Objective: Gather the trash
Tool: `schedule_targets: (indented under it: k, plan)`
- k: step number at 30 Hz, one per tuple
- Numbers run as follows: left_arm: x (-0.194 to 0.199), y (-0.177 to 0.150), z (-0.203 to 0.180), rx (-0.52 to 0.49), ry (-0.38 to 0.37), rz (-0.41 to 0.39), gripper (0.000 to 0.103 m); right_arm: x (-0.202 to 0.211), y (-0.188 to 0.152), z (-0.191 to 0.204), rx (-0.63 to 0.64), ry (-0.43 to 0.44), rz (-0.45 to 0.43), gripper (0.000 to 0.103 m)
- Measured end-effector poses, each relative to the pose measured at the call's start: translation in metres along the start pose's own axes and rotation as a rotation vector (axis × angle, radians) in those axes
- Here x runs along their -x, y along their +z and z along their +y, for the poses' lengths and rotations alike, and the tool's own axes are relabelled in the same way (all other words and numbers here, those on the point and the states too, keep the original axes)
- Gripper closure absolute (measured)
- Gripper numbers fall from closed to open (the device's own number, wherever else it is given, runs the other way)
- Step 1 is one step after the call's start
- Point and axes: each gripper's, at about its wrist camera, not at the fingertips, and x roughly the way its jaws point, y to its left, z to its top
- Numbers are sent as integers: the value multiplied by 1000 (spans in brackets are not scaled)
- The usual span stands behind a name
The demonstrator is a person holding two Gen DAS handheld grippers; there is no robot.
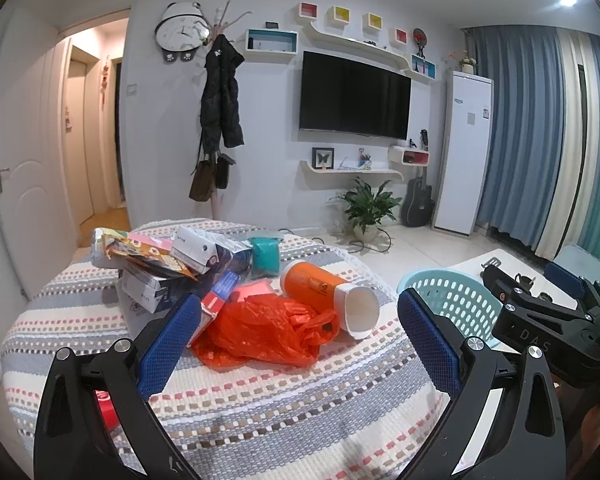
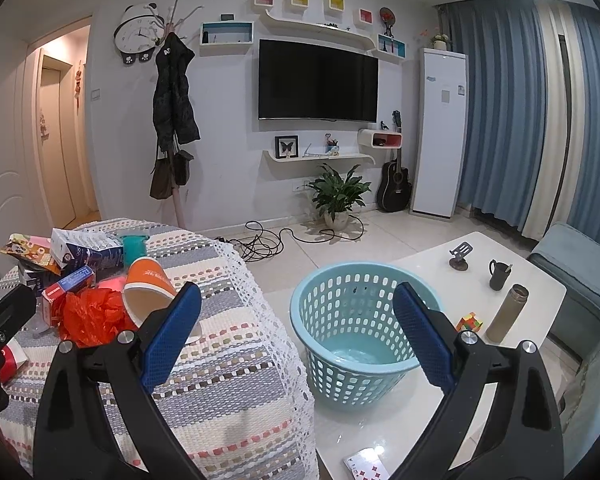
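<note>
— Looking at the trash first: where is it all?

— Piled on the table (image 1: 260, 408) with the striped woven cloth. An orange plastic bag (image 1: 268, 330) lies crumpled at the front, an orange tube (image 1: 324, 290) with a white open end lies on its side just behind and touching it, and boxes (image 1: 188, 256) and a snack wrapper (image 1: 140, 250) are stacked behind that, with a teal cup (image 1: 265, 256) at the back.

— And the basket?

— The light blue basket (image 2: 356, 336) stands on the white low table (image 2: 512, 280) beside the covered one. Its bottom looks bare, so I judge nothing has been collected yet.

— What are the tongs doing?

— The left tongs (image 1: 298, 338) are spread wide and hold nothing, aimed at the orange bag and the tube. The right tongs (image 2: 298, 334) are also wide and empty, pointing toward the basket.

— So how far along?

— Right at the start, I'd say. Every piece is left to move. The bottle, mug and puzzle cube on the white table don't look like trash.
</note>
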Motion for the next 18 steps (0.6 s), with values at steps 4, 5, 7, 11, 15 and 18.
schedule_targets:
  k: [4, 5, 7, 11, 15, 18]
  plan:
    - [0, -1, 1, 3, -1, 0, 7, 0, -2, 2, 1, 1, 1, 11]
    - [1, -1, 0, 5, -2, 1, 7, 0, -1, 2, 1, 1, 1, 11]
    - [1, -2, 1, 7, -3, 1, 7, 0, -2, 2, 1, 2, -1, 11]
    - [1, -2, 1, 7, -3, 2, 8, 0, -2, 3, 2, 3, -2, 11]
    - [1, -2, 1, 9, -4, 2, 7, 0, -1, 3, 2, 4, -1, 11]
    - [1, -3, 2, 14, -7, 4, 7, 0, -1, 4, 2, 4, -1, 11]
